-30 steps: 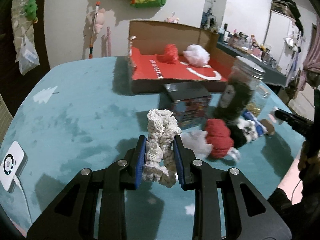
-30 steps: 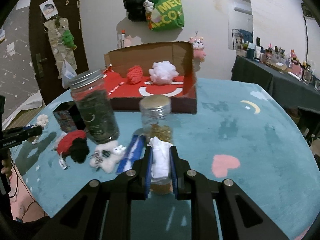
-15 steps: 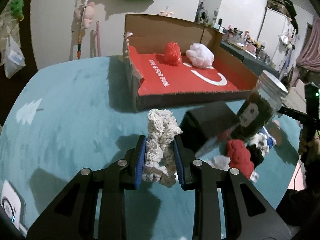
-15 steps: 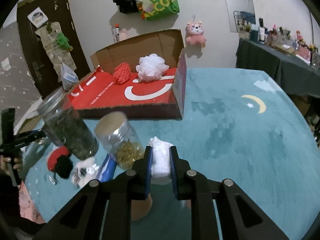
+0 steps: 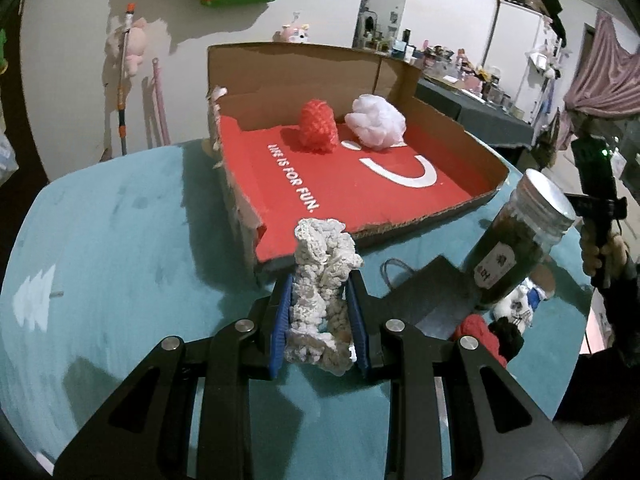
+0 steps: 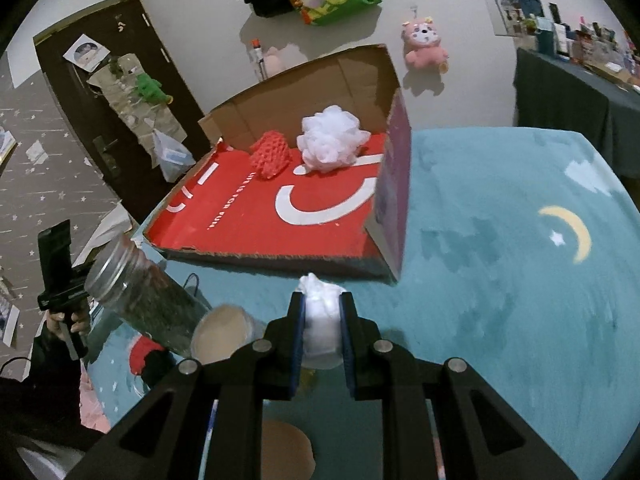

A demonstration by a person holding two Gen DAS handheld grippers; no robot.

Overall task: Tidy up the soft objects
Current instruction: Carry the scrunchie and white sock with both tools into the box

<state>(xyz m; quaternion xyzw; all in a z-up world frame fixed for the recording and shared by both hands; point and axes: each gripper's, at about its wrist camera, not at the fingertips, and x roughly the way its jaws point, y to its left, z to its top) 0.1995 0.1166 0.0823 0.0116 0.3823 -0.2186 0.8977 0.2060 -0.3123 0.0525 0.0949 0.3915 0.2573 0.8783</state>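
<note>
My left gripper (image 5: 320, 316) is shut on a cream crocheted piece (image 5: 322, 280) and holds it above the teal table, just before the near corner of the open cardboard box (image 5: 448, 212). The box has a red floor and holds a red knitted piece (image 5: 318, 126) and a white puff (image 5: 376, 122). My right gripper (image 6: 322, 320) is shut on a white soft piece (image 6: 322, 312), held above the table near the box's front wall (image 6: 280, 258). The red knitted piece (image 6: 272, 154) and the white puff (image 6: 332, 142) show there too.
A dark-filled glass jar (image 5: 516, 240) stands right of the box, with a black box (image 5: 432, 292), a red and black soft toy (image 5: 488, 334) and a white toy (image 5: 516, 306) beside it. A second jar's lid (image 6: 220, 334) lies under my right gripper.
Both grippers rose and moved toward the cardboard box with their soft pieces still held. The box looks nearer and is seen more from above in both views.
</note>
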